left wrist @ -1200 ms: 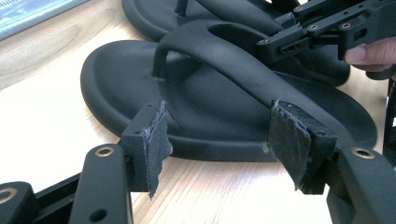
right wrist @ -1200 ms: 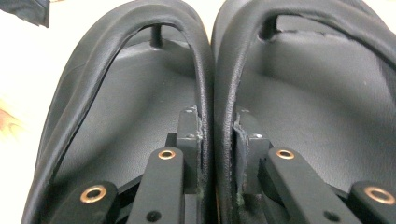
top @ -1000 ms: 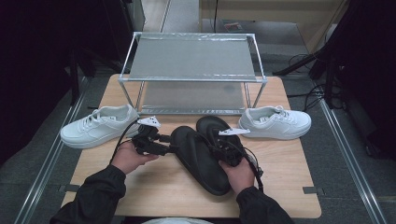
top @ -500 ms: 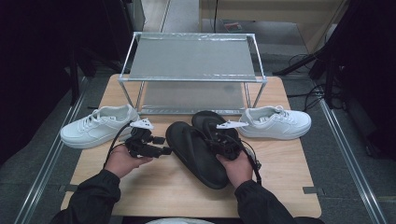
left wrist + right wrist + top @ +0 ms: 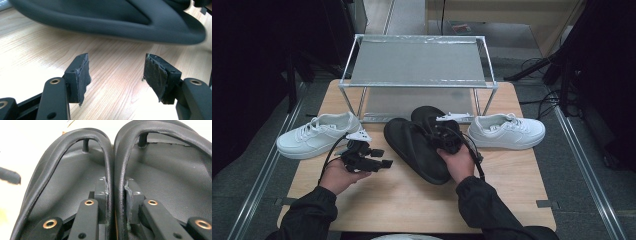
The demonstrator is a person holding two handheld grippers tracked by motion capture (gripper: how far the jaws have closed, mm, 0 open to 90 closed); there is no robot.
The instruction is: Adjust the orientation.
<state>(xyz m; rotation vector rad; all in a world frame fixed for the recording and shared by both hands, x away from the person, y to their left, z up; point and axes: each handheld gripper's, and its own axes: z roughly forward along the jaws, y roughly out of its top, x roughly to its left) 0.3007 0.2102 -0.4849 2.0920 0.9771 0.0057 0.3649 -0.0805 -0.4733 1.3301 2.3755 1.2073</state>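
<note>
Two black flip-flops lie side by side just in front of the rack, the pair angled across the table. My right gripper is shut on their two inner straps, pinched together between its pads. In the right gripper view the left flip-flop and the right flip-flop stand close on either side of the jaws. My left gripper is open a short way left of the pair. In the left gripper view nothing sits between its pads, and a flip-flop's edge lies just beyond them over the wood.
A white sneaker lies at the table's left and another white sneaker at its right. A two-level metal rack stands at the back of the wooden table. Dark floor and cables surround the table.
My right gripper has carried the two flip-flops away from the person, toward the rack. My left gripper has stayed almost in place, and a gap now separates it from the flip-flops.
</note>
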